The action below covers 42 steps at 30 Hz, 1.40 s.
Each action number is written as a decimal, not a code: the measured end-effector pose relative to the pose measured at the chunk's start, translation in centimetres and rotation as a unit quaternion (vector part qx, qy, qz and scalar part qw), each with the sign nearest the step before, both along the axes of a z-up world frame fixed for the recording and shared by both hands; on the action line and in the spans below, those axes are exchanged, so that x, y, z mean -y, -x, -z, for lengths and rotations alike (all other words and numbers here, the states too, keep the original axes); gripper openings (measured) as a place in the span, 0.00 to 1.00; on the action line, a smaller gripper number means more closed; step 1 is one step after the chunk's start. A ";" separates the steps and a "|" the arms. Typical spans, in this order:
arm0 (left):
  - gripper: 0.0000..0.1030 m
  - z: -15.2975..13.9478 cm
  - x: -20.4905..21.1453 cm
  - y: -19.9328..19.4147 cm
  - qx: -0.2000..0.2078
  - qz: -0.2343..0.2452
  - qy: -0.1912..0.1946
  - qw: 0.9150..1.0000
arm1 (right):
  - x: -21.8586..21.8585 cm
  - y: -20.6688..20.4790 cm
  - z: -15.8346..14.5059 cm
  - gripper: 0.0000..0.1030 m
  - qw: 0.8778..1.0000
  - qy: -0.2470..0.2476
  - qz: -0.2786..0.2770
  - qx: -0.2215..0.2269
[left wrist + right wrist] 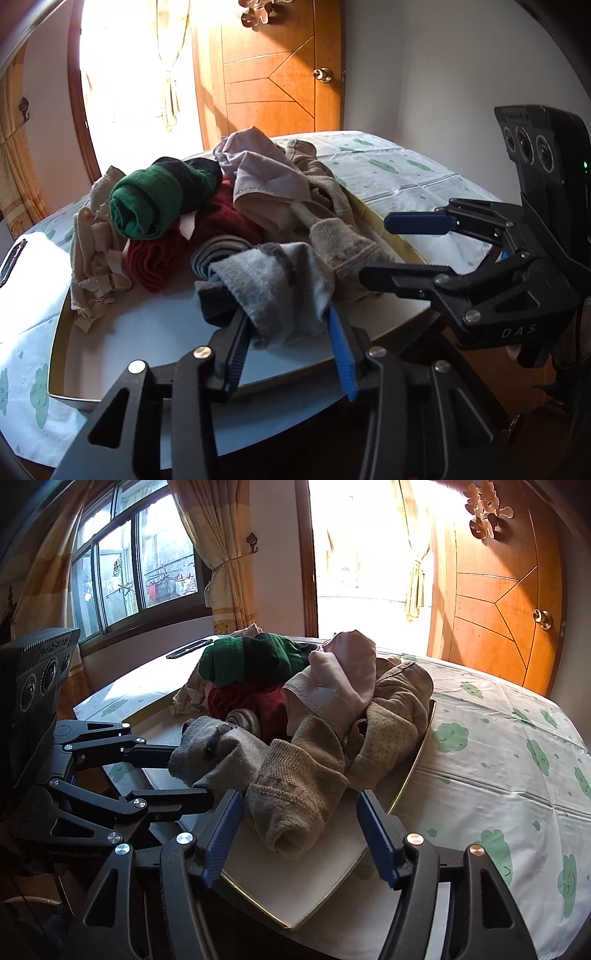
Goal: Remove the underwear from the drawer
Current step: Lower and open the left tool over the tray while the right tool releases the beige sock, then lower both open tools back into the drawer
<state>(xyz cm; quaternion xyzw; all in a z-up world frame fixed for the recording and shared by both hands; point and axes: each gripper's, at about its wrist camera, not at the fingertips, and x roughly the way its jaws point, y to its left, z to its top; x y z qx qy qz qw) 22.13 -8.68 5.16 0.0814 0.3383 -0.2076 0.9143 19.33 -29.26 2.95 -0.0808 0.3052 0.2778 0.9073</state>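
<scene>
Left gripper: the left gripper has its blue pads on either side of a grey sock at the near edge of the pile, and the cloth is pinched between them; from the right wrist view the same gripper comes in from the left with the sock bunched over its tips
Right gripper: the right gripper is spread wide, its fingers either side of a beige knitted sock, with daylight between pads and cloth; in the left wrist view it sits to the right, jaws apart, holding nothing
Drawer: a shallow white drawer with a gold-coloured rim lies flat on the bed
Underwear: the pale pink underwear sits on top of the heap towards the back, still inside the drawer, resting against a tan garment; neither gripper touches it; it shows too from the left wrist
Rest of the pile: a green and black roll at the back left, a dark red cloth under it, a crumpled beige lace piece at the left edge
Bedding: white sheet printed with green clouds
Room: wooden door with a brass knob behind the bed, window with curtains to the left
</scene>
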 end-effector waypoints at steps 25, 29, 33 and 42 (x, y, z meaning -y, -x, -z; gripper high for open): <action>0.64 0.5 -2.0 10.0 0.036 0.029 -0.014 0.999 | 1.9 10.9 1.6 0.65 0.997 0.046 -0.061 0.027; 0.64 2.2 -1.5 11.2 -0.015 0.053 -0.028 0.998 | 2.0 12.2 3.6 0.65 0.995 0.069 -0.069 0.018; 0.64 4.4 -0.9 11.4 -0.079 0.071 -0.026 0.994 | 2.3 12.3 5.3 0.65 0.994 0.084 -0.069 0.011; 0.64 10.1 0.5 9.3 -0.270 0.095 0.013 0.958 | 0.6 11.1 7.5 0.65 0.986 0.132 -0.094 -0.037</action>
